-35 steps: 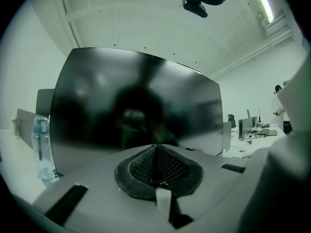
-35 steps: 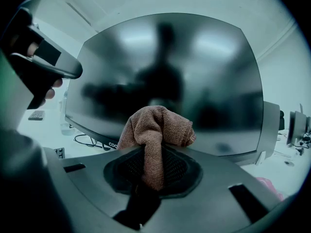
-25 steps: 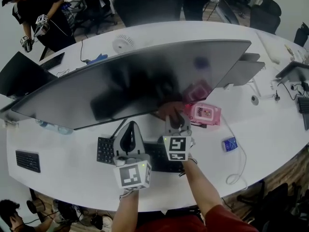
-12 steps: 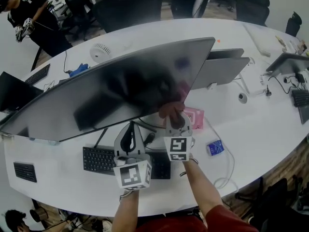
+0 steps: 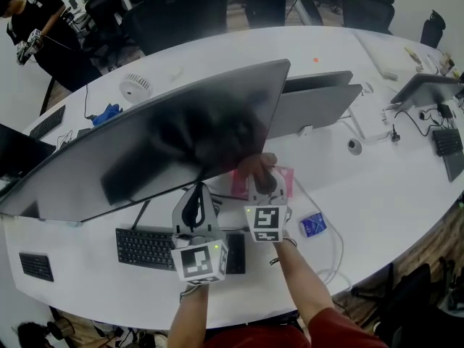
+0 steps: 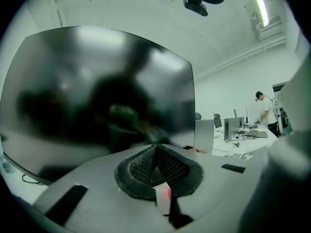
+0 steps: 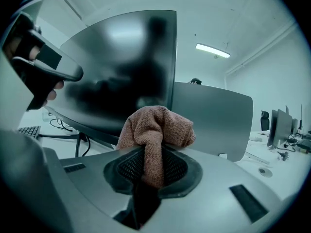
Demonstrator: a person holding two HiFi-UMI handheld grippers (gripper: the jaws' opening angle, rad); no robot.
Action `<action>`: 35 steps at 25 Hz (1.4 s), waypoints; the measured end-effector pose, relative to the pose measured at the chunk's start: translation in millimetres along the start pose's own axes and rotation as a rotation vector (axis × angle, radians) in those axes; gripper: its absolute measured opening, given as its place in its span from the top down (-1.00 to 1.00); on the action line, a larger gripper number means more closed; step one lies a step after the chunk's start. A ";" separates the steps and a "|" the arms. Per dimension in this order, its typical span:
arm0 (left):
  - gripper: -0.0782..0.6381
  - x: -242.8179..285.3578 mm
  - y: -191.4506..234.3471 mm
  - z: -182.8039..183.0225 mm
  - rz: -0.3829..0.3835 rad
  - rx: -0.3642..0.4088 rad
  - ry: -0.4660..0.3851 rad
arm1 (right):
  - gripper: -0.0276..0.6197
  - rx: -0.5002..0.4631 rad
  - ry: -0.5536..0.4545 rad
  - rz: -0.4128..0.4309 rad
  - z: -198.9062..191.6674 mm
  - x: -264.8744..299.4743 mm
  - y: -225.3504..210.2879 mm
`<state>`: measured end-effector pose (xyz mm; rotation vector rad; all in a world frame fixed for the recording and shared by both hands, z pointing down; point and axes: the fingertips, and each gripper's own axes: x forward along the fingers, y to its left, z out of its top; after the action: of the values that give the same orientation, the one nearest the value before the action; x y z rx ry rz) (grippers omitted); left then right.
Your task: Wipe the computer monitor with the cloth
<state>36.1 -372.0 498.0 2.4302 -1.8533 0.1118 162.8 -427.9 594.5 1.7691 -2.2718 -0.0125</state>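
A wide curved monitor (image 5: 167, 143) with a dark screen stands on the white desk (image 5: 391, 187); it also fills the left gripper view (image 6: 97, 91) and the right gripper view (image 7: 126, 67). My right gripper (image 5: 262, 171) is shut on a brown cloth (image 7: 156, 127), bunched between its jaws just below the screen's lower right edge. In the head view the cloth (image 5: 255, 165) shows as a brown lump at the gripper's tip. My left gripper (image 5: 194, 194) hangs beside it under the screen's bottom edge, jaws shut with nothing between them (image 6: 154, 163).
A black keyboard (image 5: 156, 246) lies under my grippers. A pink packet (image 5: 283, 180) and a small blue packet (image 5: 312, 225) lie right of them, with a white cable (image 5: 330, 256). A second monitor's grey back (image 5: 315, 107) stands behind. A person (image 5: 36, 27) is at far left.
The monitor and desk have slid left and down in the head view as the head turned. Both grippers hold the same place in view, the cloth still held by the right one.
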 end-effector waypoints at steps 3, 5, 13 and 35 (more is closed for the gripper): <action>0.72 0.8 -0.3 3.2 -0.006 -0.001 -0.002 | 0.67 0.003 0.004 0.000 -0.6 -0.5 0.3; 0.72 -0.4 0.3 5.0 -0.008 -0.002 -0.006 | 0.67 0.008 0.007 -0.003 0.2 -2.1 -0.3; 0.72 -12.7 4.5 11.0 -0.013 -0.017 -0.025 | 0.67 0.050 -0.029 -0.038 24.1 -25.5 -6.4; 0.72 -136.8 68.0 82.4 -0.003 -0.008 -0.143 | 0.67 0.099 -0.224 0.033 180.8 -163.7 107.7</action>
<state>-65.0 -268.0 402.7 2.4963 -1.9008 -0.0711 59.0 -271.6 405.1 1.8624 -2.4978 -0.0977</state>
